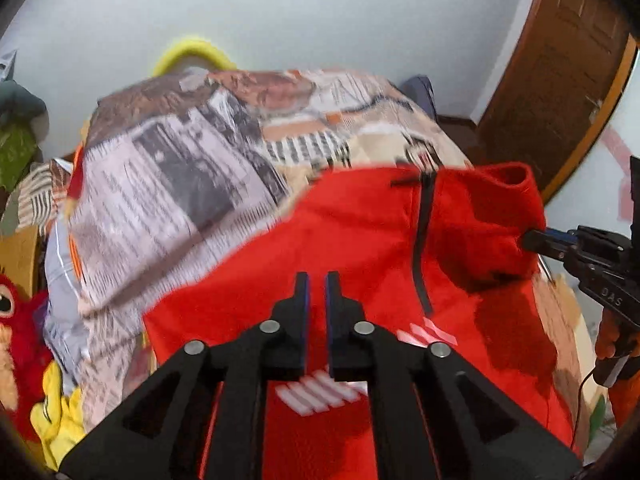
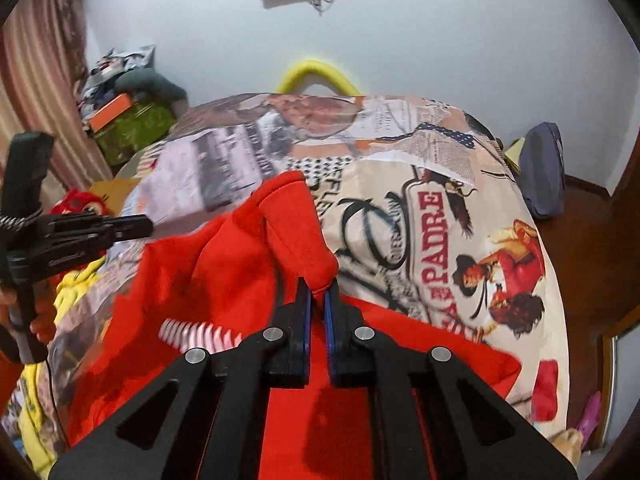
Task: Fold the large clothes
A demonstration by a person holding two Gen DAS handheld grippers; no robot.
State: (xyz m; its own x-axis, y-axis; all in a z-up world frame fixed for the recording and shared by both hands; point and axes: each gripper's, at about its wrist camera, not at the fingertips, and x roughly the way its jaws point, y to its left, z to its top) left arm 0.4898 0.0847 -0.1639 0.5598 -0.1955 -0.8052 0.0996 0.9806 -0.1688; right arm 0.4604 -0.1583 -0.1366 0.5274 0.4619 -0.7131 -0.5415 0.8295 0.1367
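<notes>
A red fleece jacket (image 1: 360,240) with a black zip and white stripes is partly raised off a bed covered in a newspaper-print cover (image 2: 420,220). Seen along its own fingers, my right gripper (image 2: 319,286) is shut on a bunched edge of the jacket's collar (image 2: 296,232), which stands up from the jaws. The left wrist view shows the same gripper (image 1: 526,240) biting into the collar from the right. My left gripper (image 1: 316,280) is nearly closed over the jacket's body, and red fleece fills the narrow gap between its jaws. From the right wrist its tip (image 2: 150,226) sits at the jacket's raised left corner.
Plush toys (image 1: 12,308) and yellow cloth (image 1: 60,412) crowd the bed's left side. A green box (image 2: 132,128) and a curtain (image 2: 40,80) stand further left. A dark blue bag (image 2: 540,172) lies at the far right corner, with a wooden door (image 1: 560,80) beyond.
</notes>
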